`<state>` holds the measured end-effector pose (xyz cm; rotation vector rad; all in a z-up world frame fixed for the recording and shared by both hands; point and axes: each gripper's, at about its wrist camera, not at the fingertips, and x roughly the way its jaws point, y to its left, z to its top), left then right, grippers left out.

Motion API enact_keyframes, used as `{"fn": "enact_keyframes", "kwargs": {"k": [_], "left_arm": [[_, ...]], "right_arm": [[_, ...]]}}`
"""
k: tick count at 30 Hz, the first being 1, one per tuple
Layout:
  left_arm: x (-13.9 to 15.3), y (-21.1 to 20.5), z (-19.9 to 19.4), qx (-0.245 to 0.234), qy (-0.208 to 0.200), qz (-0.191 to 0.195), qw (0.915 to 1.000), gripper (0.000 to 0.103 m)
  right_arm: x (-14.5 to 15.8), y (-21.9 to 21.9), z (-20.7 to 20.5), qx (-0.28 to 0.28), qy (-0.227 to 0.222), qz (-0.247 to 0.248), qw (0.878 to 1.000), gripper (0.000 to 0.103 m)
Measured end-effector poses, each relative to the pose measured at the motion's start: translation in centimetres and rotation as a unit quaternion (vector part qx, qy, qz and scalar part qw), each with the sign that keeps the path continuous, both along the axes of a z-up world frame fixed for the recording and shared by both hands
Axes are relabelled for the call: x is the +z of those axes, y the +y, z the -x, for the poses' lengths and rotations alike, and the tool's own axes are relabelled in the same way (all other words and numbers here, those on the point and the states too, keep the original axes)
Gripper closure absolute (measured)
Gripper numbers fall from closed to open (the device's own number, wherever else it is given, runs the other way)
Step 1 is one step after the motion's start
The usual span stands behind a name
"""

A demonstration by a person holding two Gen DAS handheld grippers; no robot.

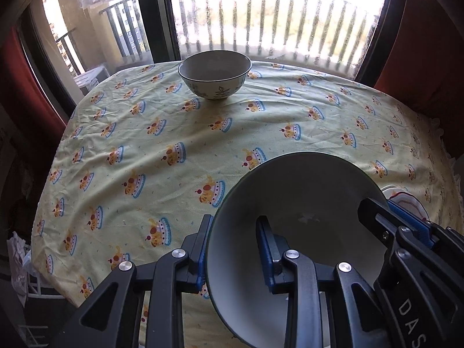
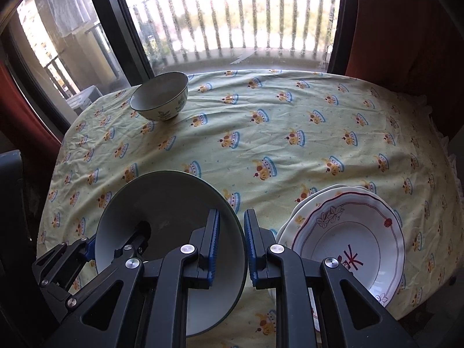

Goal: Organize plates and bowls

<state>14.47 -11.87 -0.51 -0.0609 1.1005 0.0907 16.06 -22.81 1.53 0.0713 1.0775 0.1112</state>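
Two claws share one wide green-rimmed bowl above the worktop.

Left wrist view: the left claw [image 1: 235, 249] is clamped on the near-left wall of the green-rimmed bowl [image 1: 301, 203], one blue pad outside and one inside, while the right claw [image 1: 388, 217] pinches the opposite rim, probably because the bowl is too broad and shallow for one grip to hold steady. Far beyond the bowl a small leaf-patterned bowl [image 1: 214, 72] stands upright on the yellow tablecloth [image 1: 145, 150], likely the nesting target.

Right wrist view: the right claw [image 2: 232, 243] is closed over the green-rimmed bowl's [image 2: 168, 203] right rim, the left claw [image 2: 95, 243] on its left. Just right of the bowl lies the stack of floral plates [image 2: 362, 232], already gathered; the leaf-patterned bowl [image 2: 159, 95] stands well apart.
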Motion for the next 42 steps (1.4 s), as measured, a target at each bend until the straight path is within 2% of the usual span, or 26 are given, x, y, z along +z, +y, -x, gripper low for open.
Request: {"fn": "enact_keyframes", "kwargs": {"k": [10, 19, 27, 30, 33, 34, 36, 38, 40, 42], "left_arm": [[-1.4, -0.3, 0.1, 0.013, 0.015, -0.027, 0.9994, 0.075], [-3.4, 0.1, 0.1, 0.032, 0.043, -0.018, 0.9984, 0.075], [-3.7, -0.1, -0.2, 0.015, 0.031, -0.03, 0.999, 0.075], [-4.1, -0.1, 0.0, -0.001, 0.04, -0.023, 0.9989, 0.067], [-3.9, -0.1, 0.0, -0.027, 0.048, -0.024, 0.9982, 0.061], [-3.6, 0.0, 0.0, -0.032, 0.041, -0.025, 0.9983, 0.05], [-2.7, 0.4, 0.0, -0.035, 0.027, -0.019, 0.9989, 0.04], [-1.8, 0.8, 0.1, -0.042, 0.013, -0.002, 0.999, 0.024], [-1.2, 1.1, 0.2, -0.052, 0.006, 0.01, 0.9986, 0.016], [-0.6, 1.6, 0.2, -0.058, 0.001, 0.015, 0.9982, 0.016]], "right_arm": [[-2.0, -0.1, -0.2, 0.025, 0.034, -0.005, 0.999, 0.082], [-3.7, 0.6, -0.8, 0.049, 0.049, 0.005, 0.998, 0.082], [-4.9, 0.4, -1.2, 0.051, 0.045, 0.003, 0.998, 0.082], [-5.0, 0.6, -1.0, 0.049, 0.046, 0.006, 0.998, 0.08], [-5.4, 0.7, -0.8, 0.049, 0.069, 0.004, 0.996, 0.073], [-5.3, 0.8, -0.7, 0.046, 0.07, 0.003, 0.996, 0.069], [-4.7, 0.9, -0.6, 0.038, 0.058, 0.008, 0.998, 0.055], [-3.6, 1.0, -0.4, 0.028, 0.035, 0.016, 0.999, 0.03], [-2.7, 1.3, -0.2, 0.02, 0.023, 0.017, 0.999, 0.025], [-1.8, 1.7, -0.2, 0.015, 0.019, 0.022, 0.999, 0.023]]}}
